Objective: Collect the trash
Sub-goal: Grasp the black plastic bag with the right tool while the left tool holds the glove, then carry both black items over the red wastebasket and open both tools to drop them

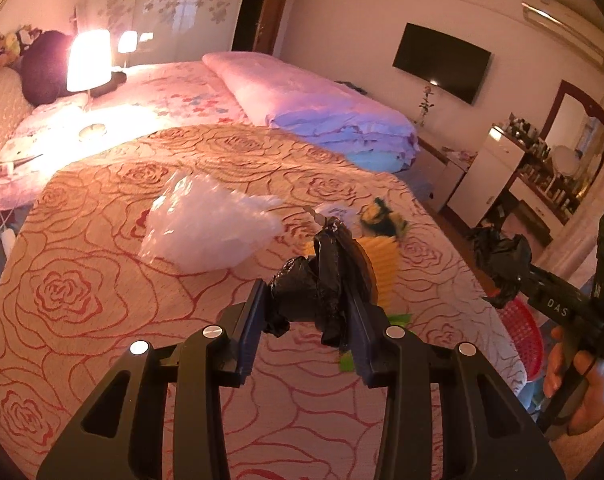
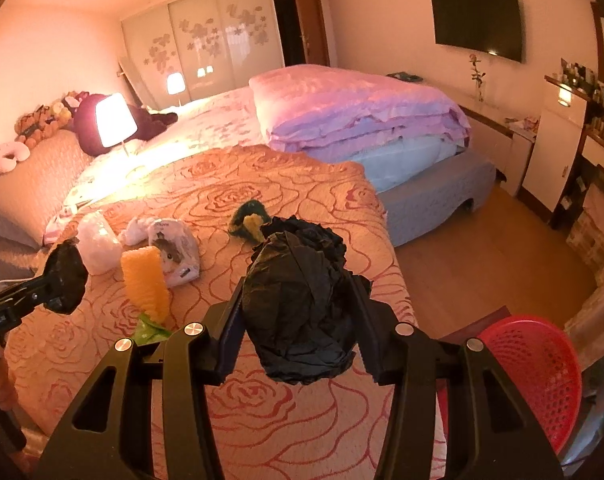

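Note:
My left gripper [image 1: 308, 300] is shut on a bunched black plastic bag [image 1: 302, 294] above the rose-patterned bedspread [image 1: 101, 300]. My right gripper [image 2: 297, 312] is shut on a bigger wad of black plastic bag [image 2: 302, 308]; it shows at the right of the left wrist view [image 1: 502, 268]. On the bed lie a clear plastic bag [image 1: 209, 226], a yellow foam sleeve [image 2: 145, 280], a white printed packet [image 2: 173, 252], a green-and-yellow scrap [image 2: 249, 222] and a green scrap [image 2: 149, 330]. The left gripper also shows at the left of the right wrist view [image 2: 67, 276].
A red mesh waste basket [image 2: 538, 376] stands on the floor by the bed's right corner. Folded pink and blue quilts [image 2: 362, 120] lie on the far bed. A lit lamp [image 2: 113, 120] and plush toys stand at the head. A white cabinet [image 2: 558, 140] and dresser line the right wall.

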